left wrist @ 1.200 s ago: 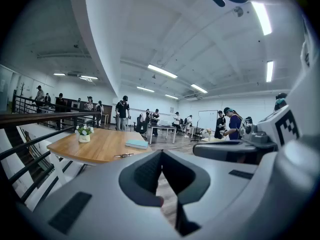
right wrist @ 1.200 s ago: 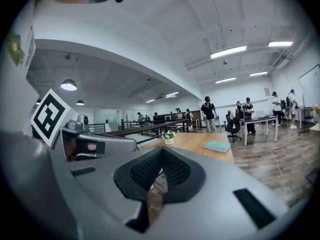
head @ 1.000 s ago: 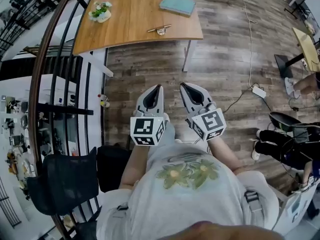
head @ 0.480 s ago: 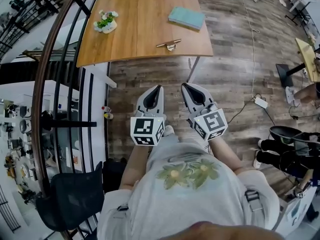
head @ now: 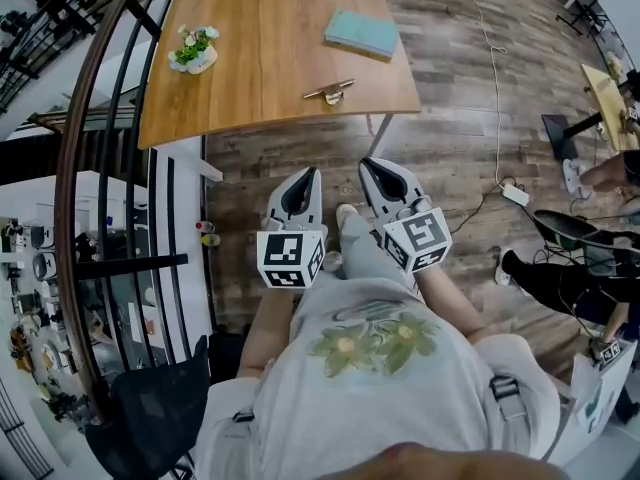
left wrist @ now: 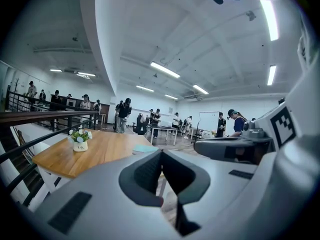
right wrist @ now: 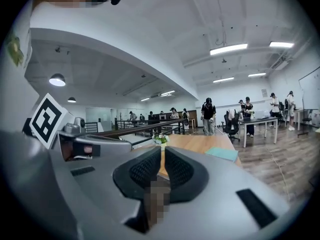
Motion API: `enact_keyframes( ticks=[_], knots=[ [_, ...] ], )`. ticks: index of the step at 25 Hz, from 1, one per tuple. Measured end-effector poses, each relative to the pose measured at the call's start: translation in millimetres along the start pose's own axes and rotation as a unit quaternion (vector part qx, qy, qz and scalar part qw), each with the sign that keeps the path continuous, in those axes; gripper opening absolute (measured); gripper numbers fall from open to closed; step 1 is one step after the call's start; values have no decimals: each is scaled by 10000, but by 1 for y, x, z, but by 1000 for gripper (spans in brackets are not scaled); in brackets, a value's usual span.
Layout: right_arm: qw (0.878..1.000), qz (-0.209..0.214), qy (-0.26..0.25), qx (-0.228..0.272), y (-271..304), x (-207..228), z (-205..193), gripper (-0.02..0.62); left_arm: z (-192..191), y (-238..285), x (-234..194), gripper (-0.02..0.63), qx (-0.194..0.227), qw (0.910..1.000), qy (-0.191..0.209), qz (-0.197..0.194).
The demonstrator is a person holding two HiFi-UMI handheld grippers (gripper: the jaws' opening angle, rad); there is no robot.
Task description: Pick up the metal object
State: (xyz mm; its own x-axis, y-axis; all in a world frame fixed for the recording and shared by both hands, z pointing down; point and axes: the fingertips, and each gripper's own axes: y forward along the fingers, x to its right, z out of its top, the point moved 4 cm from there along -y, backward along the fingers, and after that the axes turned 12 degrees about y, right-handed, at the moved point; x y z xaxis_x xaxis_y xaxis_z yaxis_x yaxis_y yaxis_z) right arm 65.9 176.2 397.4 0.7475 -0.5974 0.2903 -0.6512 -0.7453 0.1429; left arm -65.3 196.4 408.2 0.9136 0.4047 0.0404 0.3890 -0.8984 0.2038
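Observation:
The metal object (head: 330,91), a slim brass-and-silver piece, lies near the front edge of the wooden table (head: 260,58). It does not show in either gripper view. My left gripper (head: 310,173) and right gripper (head: 366,165) are held side by side in front of my body, above the floor and short of the table. Both are shut with nothing between the jaws. In the left gripper view the left gripper (left wrist: 161,153) points at the table (left wrist: 95,151). The right gripper (right wrist: 163,151) points at the table (right wrist: 200,143) too.
A teal book (head: 362,32) and a small flower pot (head: 192,50) also sit on the table. A black railing (head: 120,168) curves along the left. A power strip (head: 515,194) with cables lies on the floor at right, near seated people (head: 560,278).
The table has drawn closer and lower in the head view, and a foot now shows between the grippers. Both grippers stay shut in front of my body.

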Motion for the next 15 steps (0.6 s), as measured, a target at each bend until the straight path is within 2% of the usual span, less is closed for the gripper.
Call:
enact_keyframes(
  ticks=[3,15],
  knots=[
    [9998,75,105,-173,15,7,-4,63,-4,13,-8,14,-68,10000,-19,-19],
    [9983,101,216,-530,107,61,2,161,4,100,-64,14,-277,9996,114,-1]
  ],
)
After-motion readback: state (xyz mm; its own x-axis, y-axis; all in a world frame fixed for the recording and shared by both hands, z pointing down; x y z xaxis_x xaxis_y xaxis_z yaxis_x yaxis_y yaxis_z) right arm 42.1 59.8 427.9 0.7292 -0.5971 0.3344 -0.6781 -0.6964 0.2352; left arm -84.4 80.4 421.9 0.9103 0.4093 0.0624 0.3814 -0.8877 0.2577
